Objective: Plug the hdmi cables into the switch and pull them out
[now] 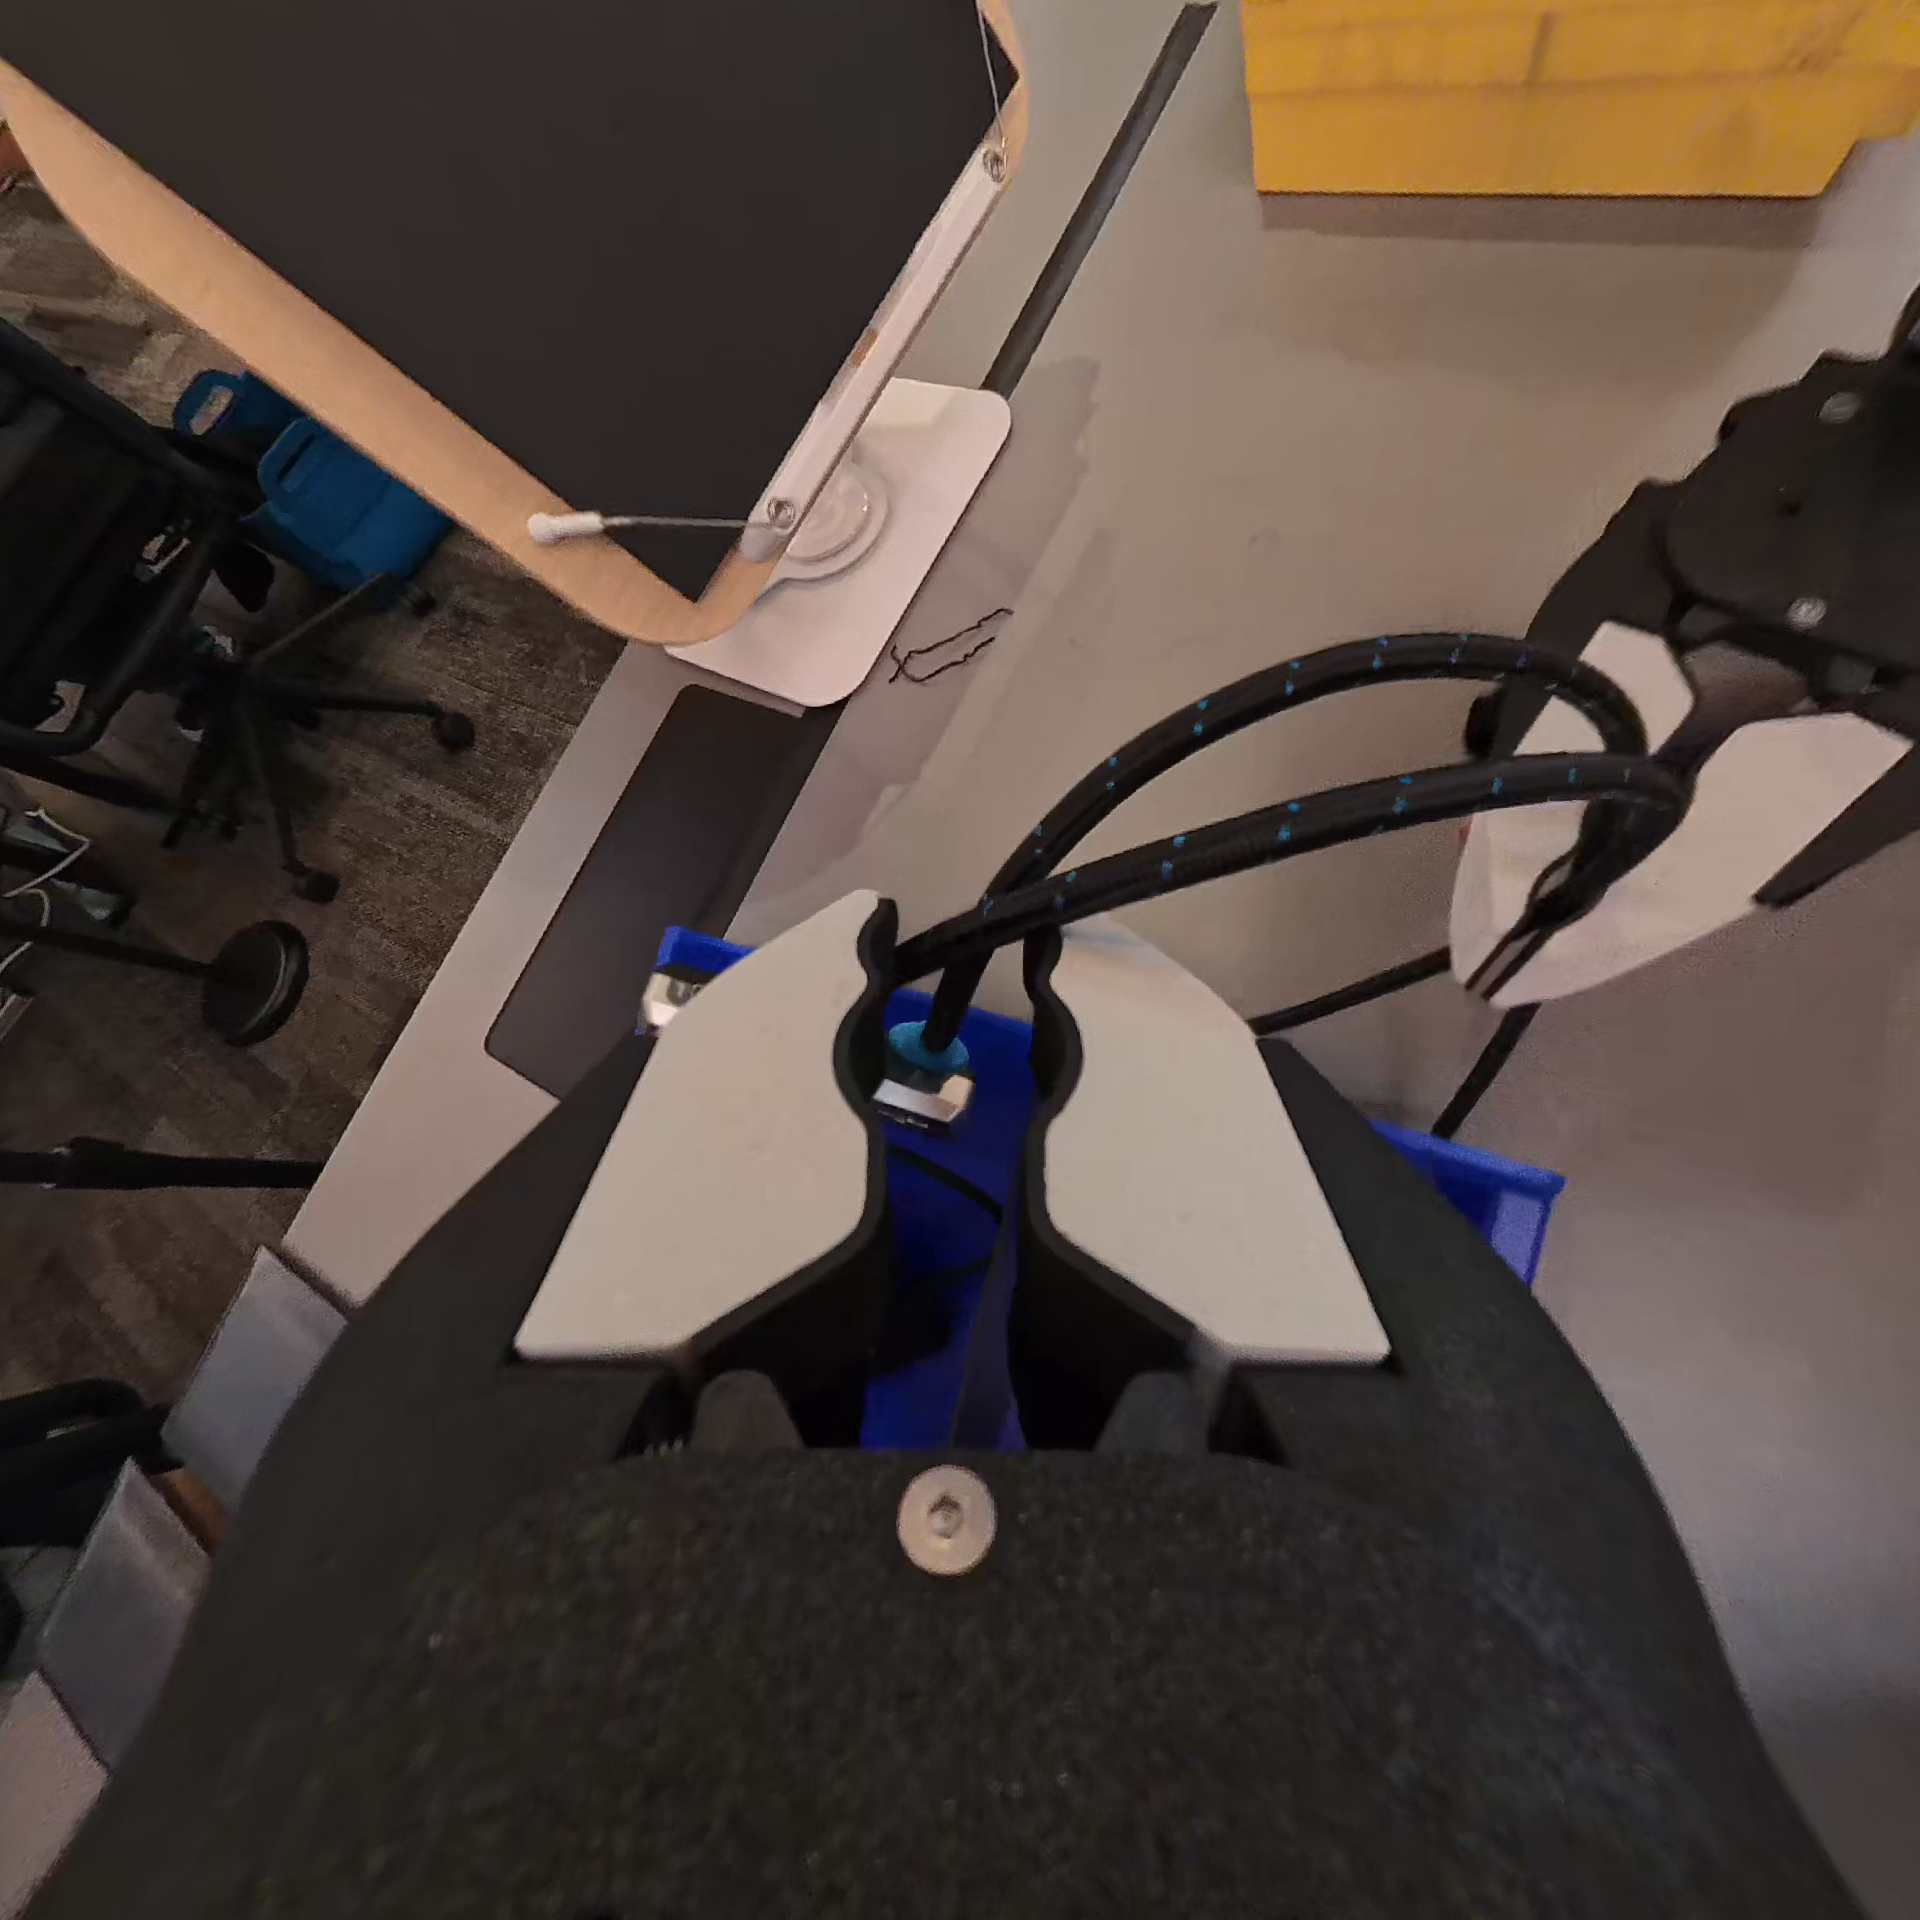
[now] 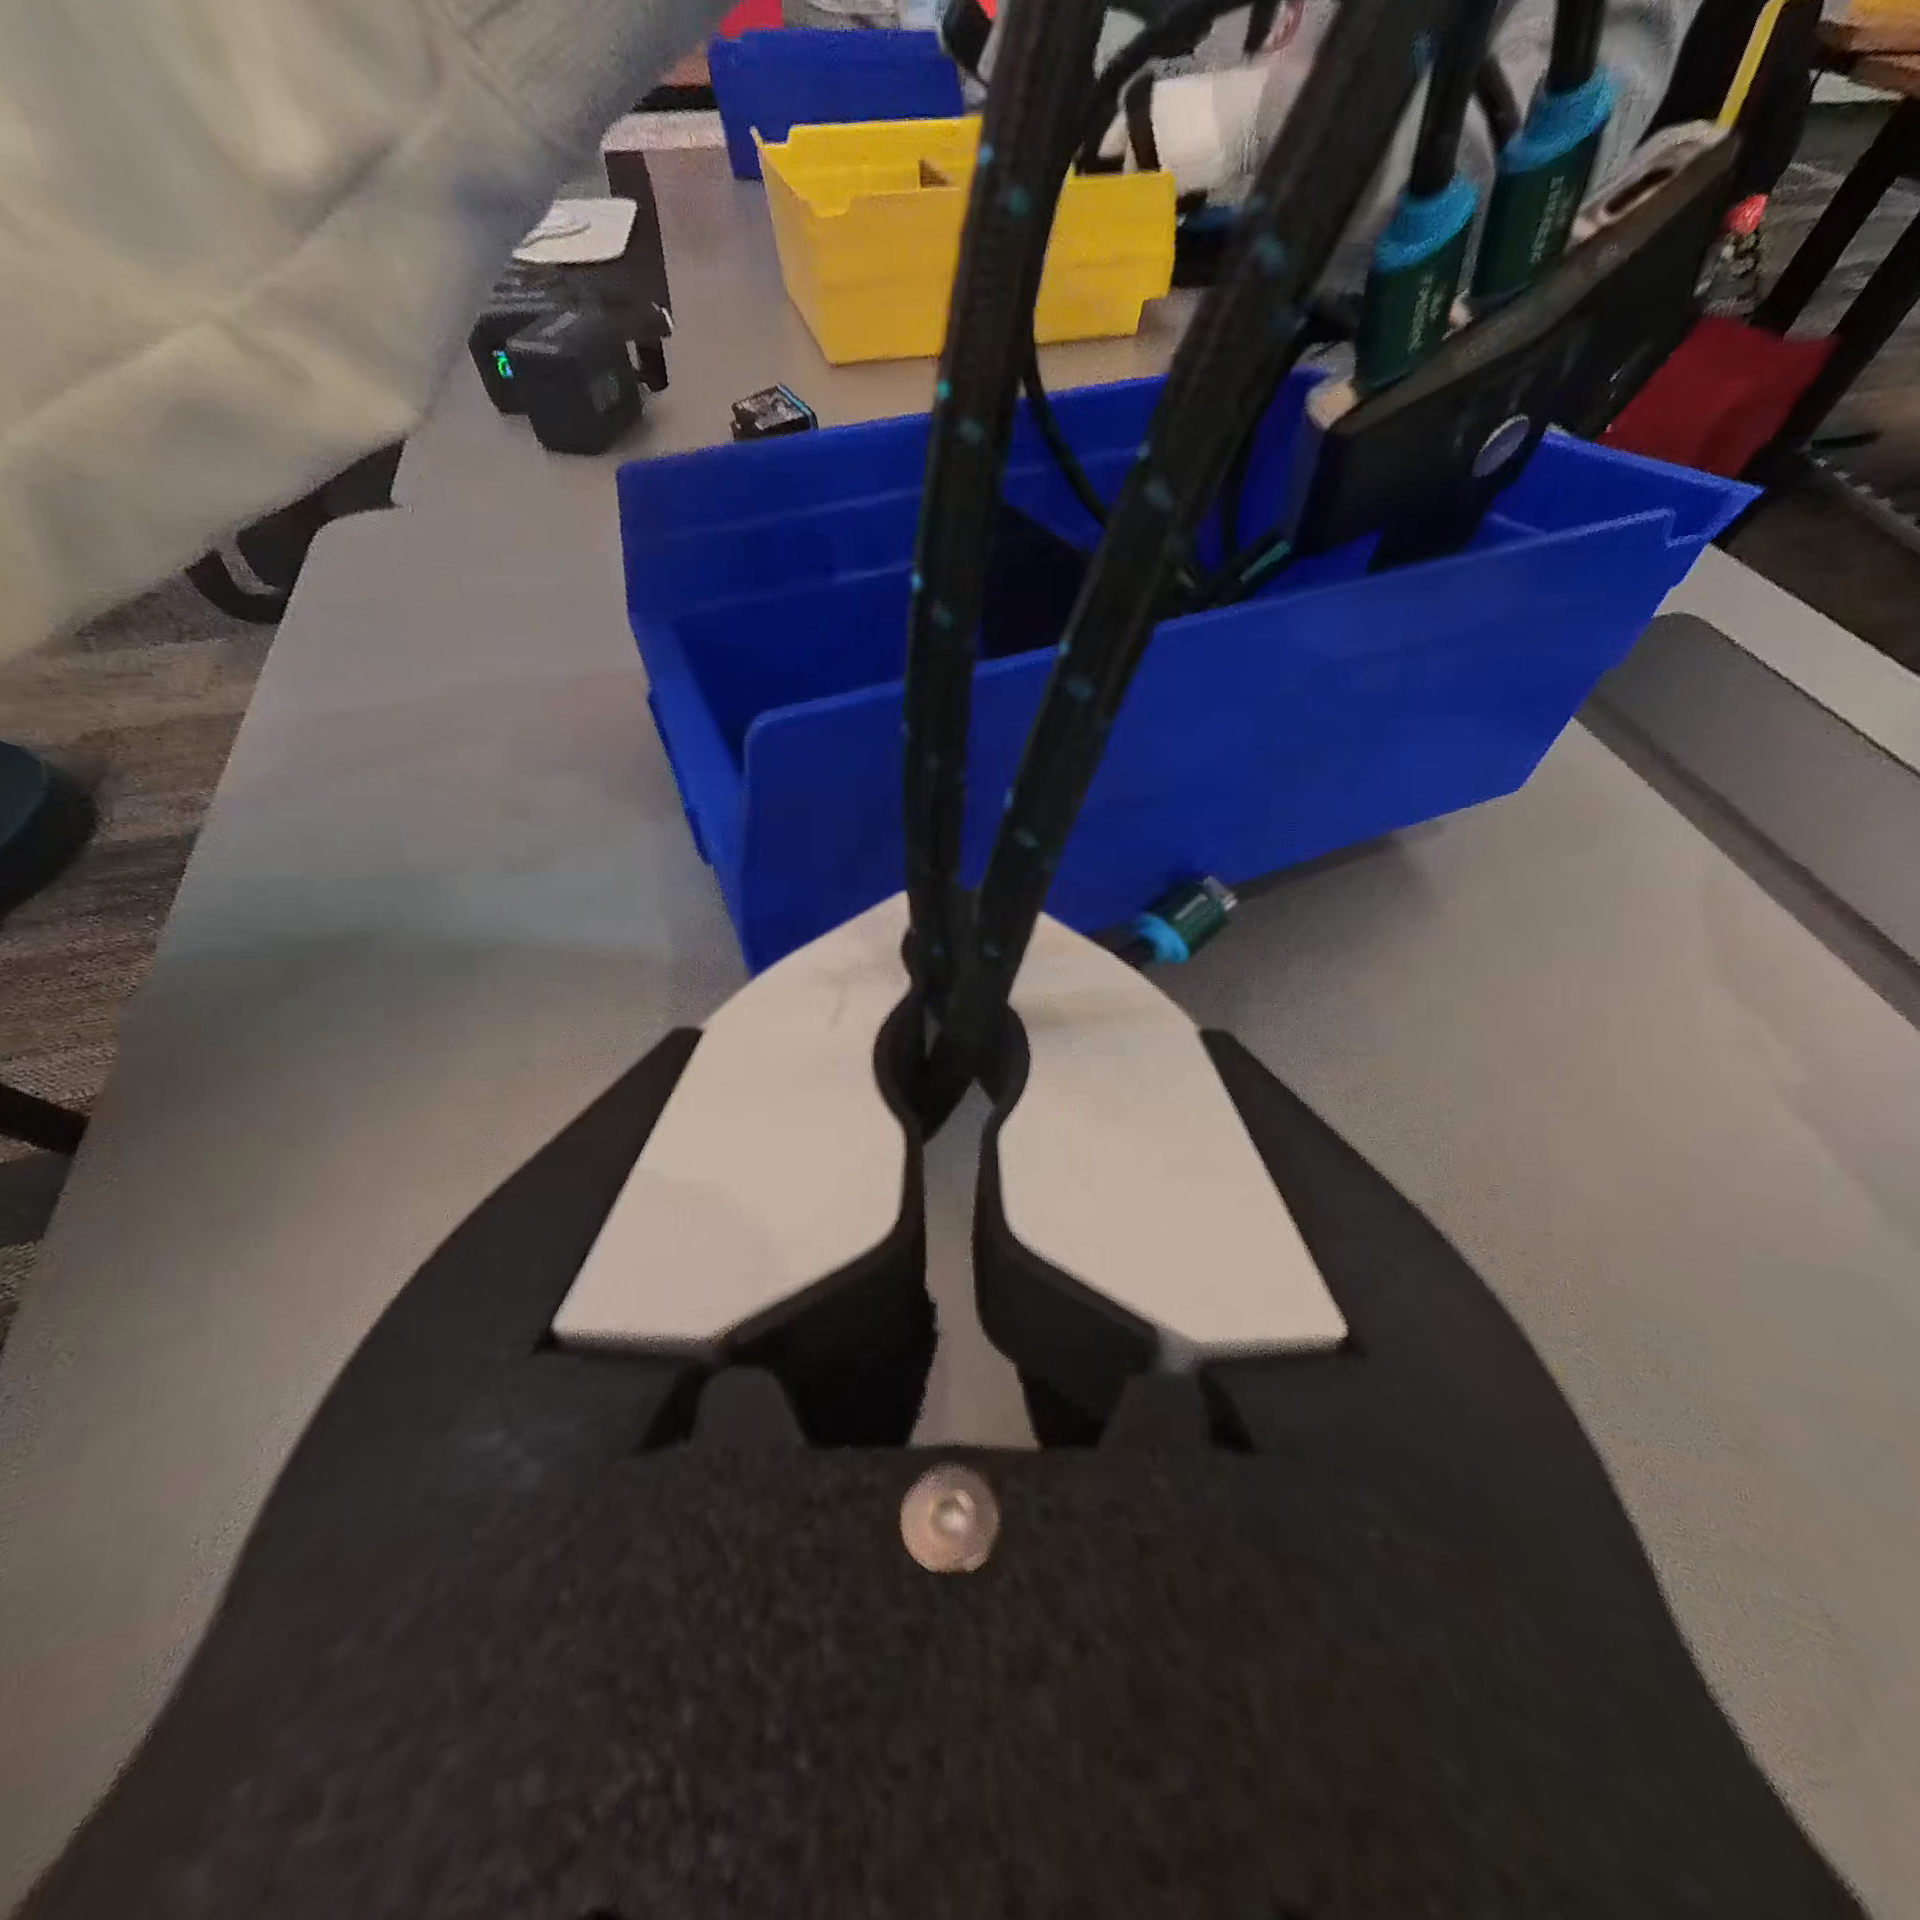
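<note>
On my right wrist view, the right gripper is closed around two black braided cables, both pinched in the round notch between its fingertips and running up and away from it over the blue bin. The left wrist view shows that gripper off to my right, above the grey table, with the cables looping back from it towards me. The left gripper stands partly open above the bin; the cables pass through the gap at its tips, but I cannot tell whether the fingers press on them. Just beyond its tips a silver plug with a blue collar hangs down into the bin. At the far end of the bin the black switch leans tilted with two green plugs in its upper edge. Another green plug lies on the table against the bin's near wall. A yellow bin sits behind.
</note>
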